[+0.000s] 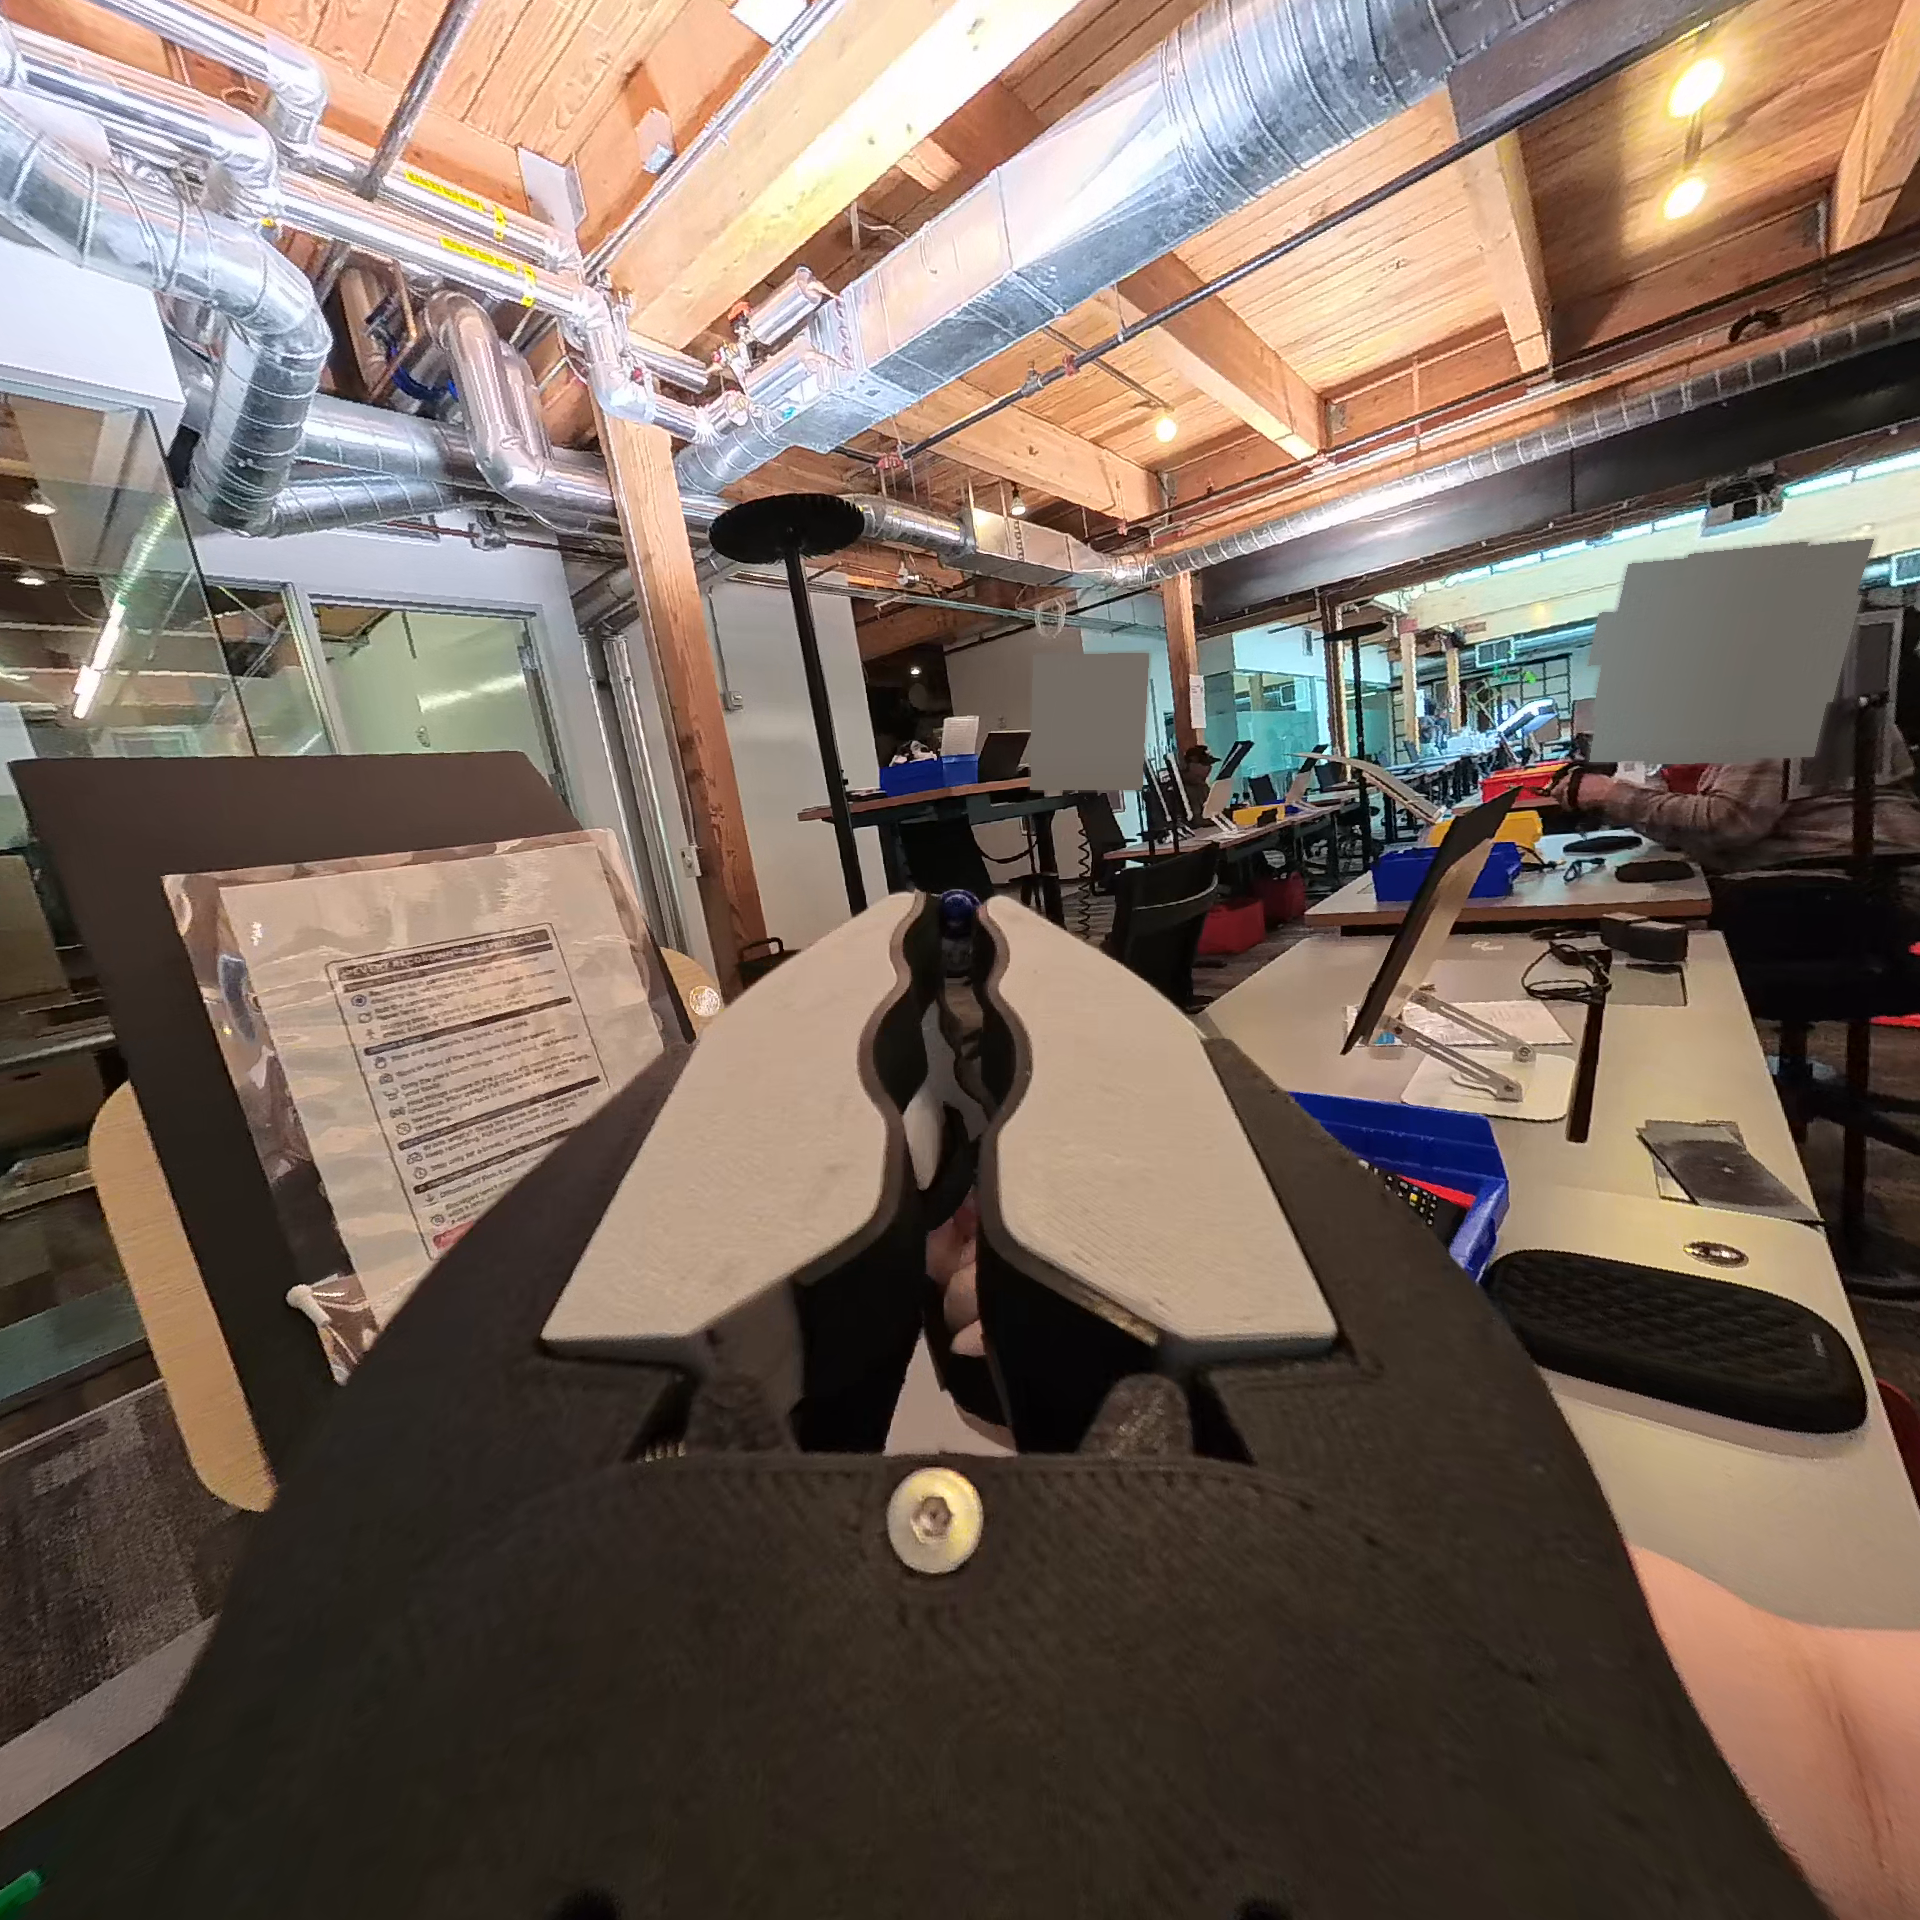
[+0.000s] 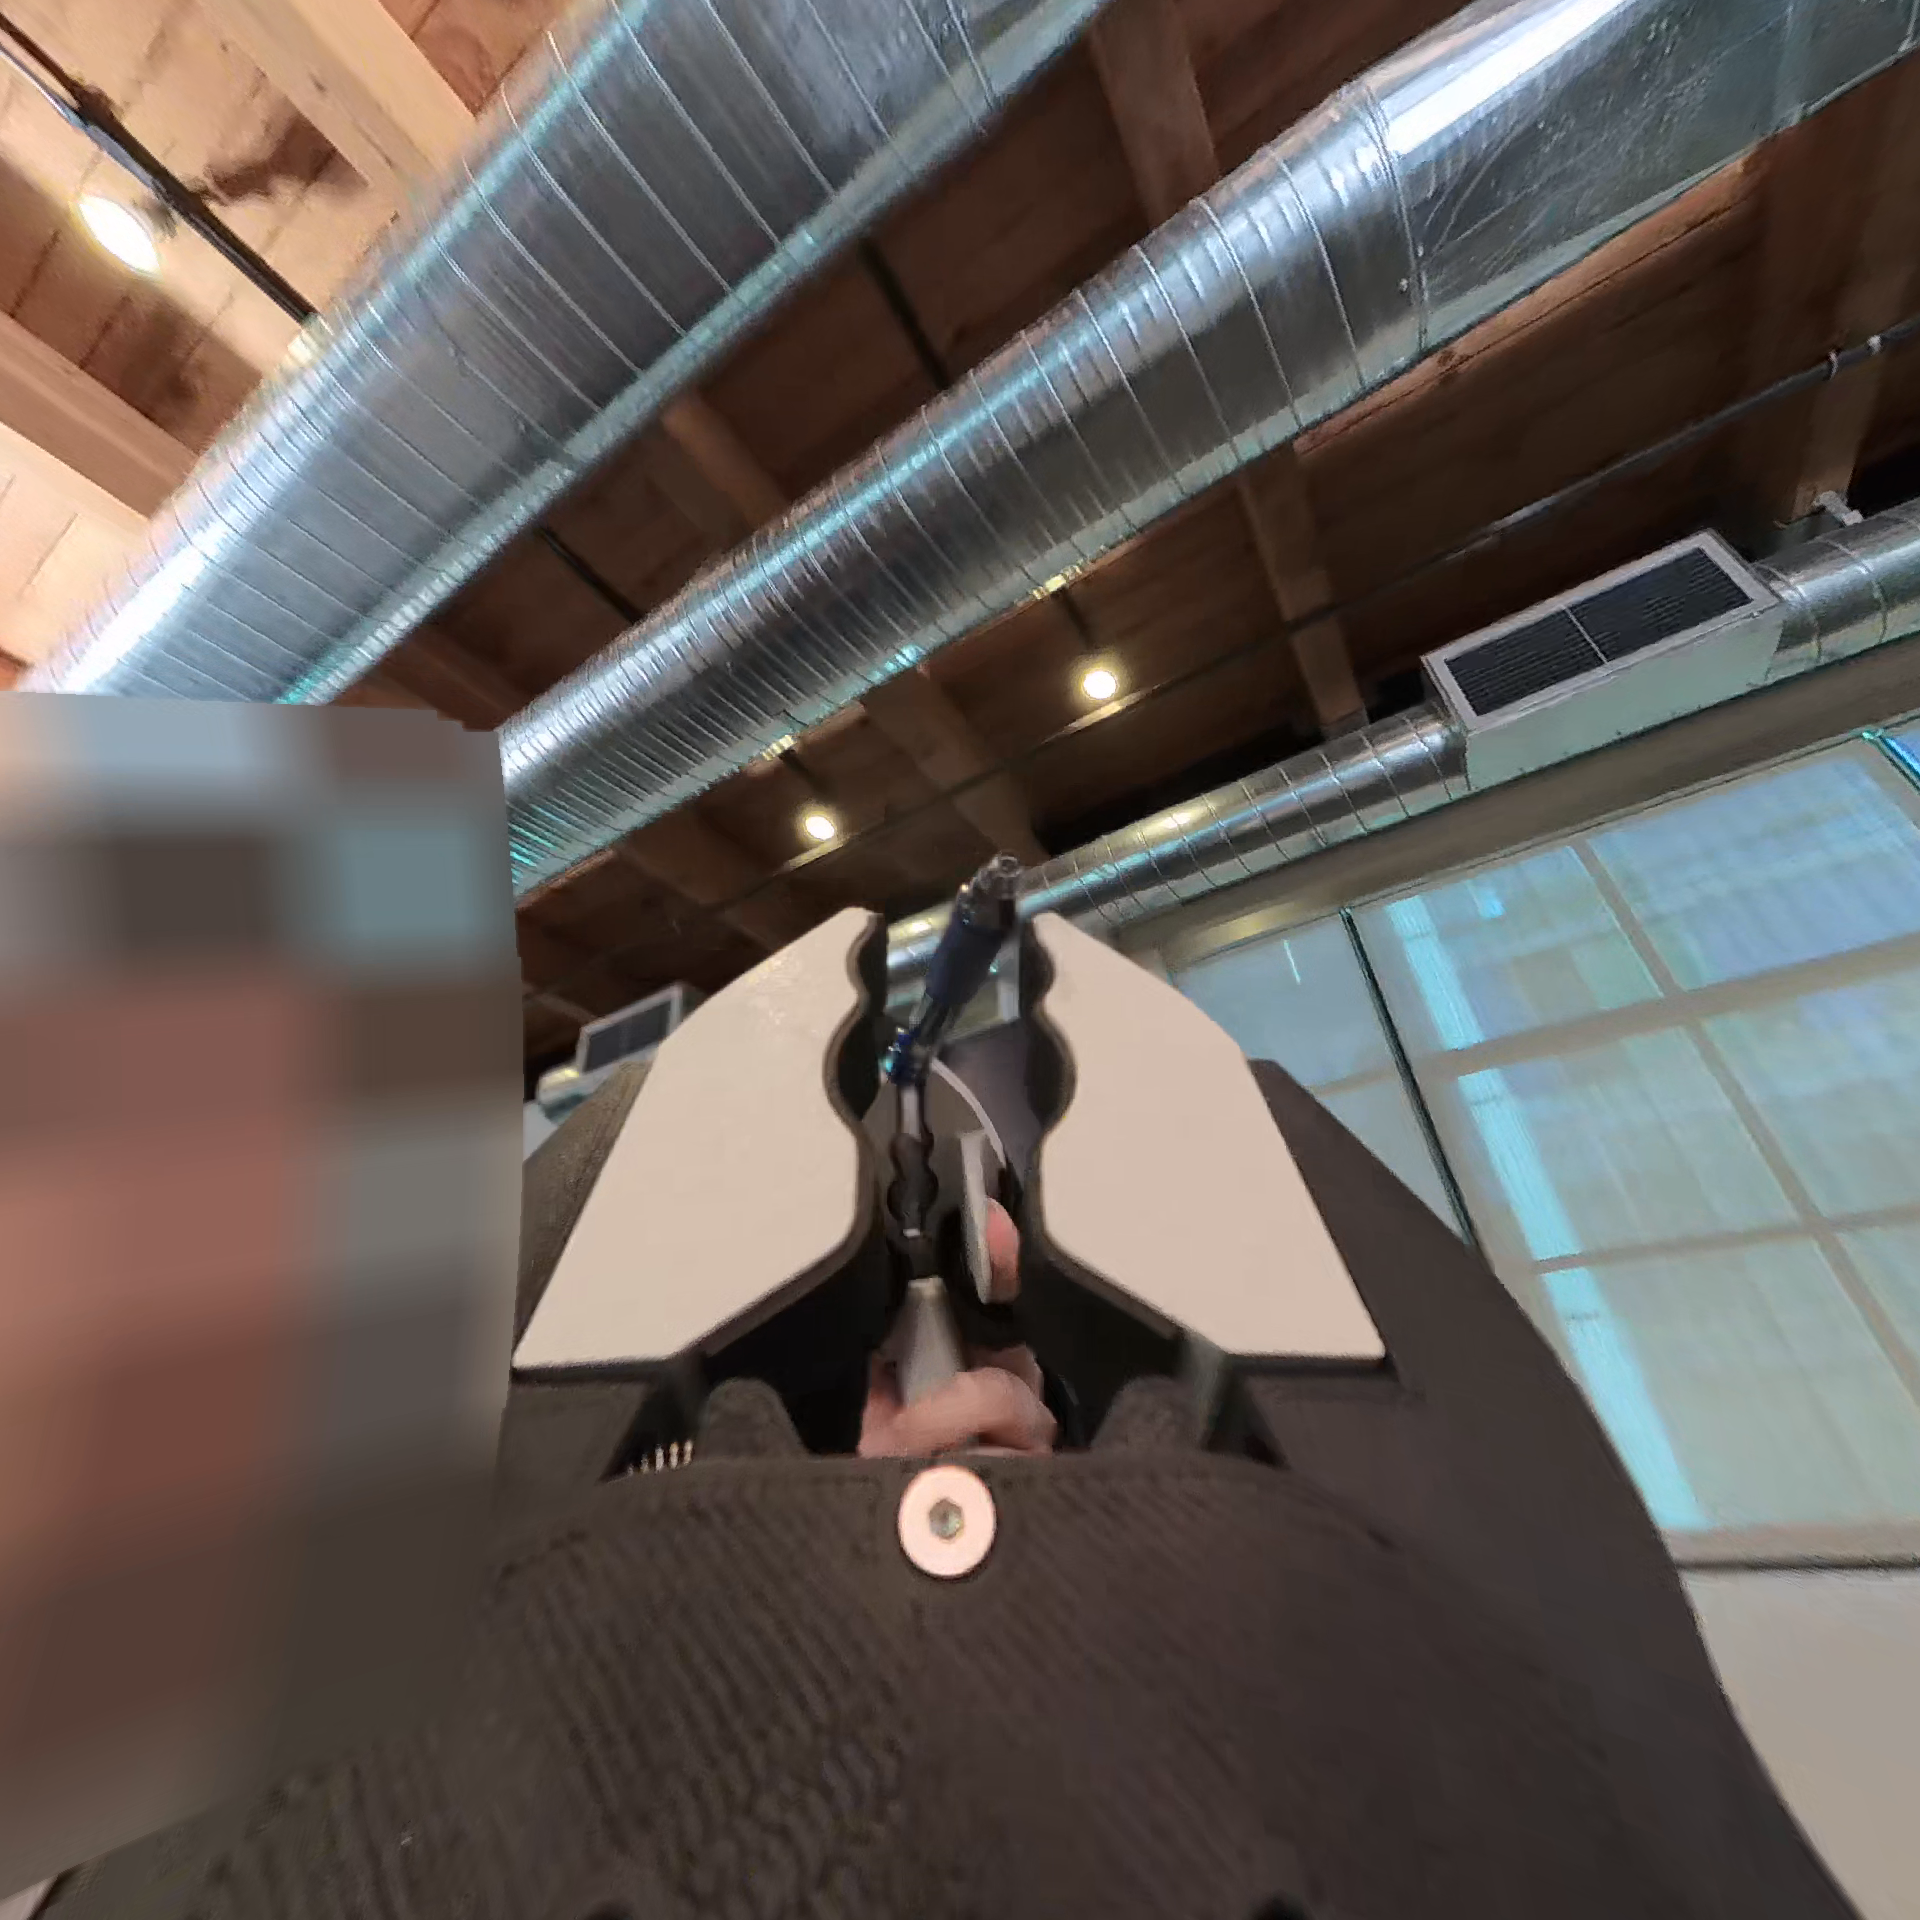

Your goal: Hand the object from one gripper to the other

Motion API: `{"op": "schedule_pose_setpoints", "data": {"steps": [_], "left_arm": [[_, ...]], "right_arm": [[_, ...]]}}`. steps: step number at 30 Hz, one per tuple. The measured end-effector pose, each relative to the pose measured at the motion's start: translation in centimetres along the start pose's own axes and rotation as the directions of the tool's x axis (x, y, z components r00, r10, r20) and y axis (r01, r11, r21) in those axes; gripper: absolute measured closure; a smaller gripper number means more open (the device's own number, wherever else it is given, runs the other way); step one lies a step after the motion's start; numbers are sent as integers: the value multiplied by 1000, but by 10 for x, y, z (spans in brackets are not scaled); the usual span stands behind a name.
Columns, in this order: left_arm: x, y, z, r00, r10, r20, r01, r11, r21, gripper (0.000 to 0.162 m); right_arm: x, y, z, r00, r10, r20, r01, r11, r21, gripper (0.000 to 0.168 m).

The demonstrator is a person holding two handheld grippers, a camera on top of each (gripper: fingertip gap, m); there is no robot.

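Pen [image 2: 961,966] pinched in narrowed left gripper [image 1: 954,925]; right gripper [image 2: 951,935] stands wider round it, contact unclear. Releasing left early could drop it.

Slim blue-and-silver object held up between tool fingers

In the right wrist view the object [image 2: 951,987], a thin rod-like piece with a dark blue middle, a silvery tip and a black lower section, is sitting at the frame's center, tilting up and to the right. In the left wrist view only its blue end [image 1: 954,914] is peeking out at center frame, the rest being hidden.
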State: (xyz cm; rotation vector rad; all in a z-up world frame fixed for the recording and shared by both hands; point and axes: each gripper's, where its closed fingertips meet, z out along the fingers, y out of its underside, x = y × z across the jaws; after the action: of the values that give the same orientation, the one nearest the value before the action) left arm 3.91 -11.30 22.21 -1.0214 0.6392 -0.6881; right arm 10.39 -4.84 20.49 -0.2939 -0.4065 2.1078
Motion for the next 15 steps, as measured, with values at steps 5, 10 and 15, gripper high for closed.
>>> {"op": "schedule_pose_setpoints", "data": {"steps": [5, 10, 15], "left_arm": [[2, 7, 4, 1000, 6, -16, -6, 1000, -25, 157], [-5, 32, 11, 998, 66, 16, -62, 987, -149, 138], [-1, 46, 7, 998, 48, -42, -57, 967, -250, 124]], "right_arm": [[-3, -5, -2, 999, -41, -2, 41, 998, -57, 154], [-15, -43, -4, 975, -174, -135, 156, 978, -137, 156], [-62, -122, -38, 497, -759, -421, 550, 651, -524, 156]]}}
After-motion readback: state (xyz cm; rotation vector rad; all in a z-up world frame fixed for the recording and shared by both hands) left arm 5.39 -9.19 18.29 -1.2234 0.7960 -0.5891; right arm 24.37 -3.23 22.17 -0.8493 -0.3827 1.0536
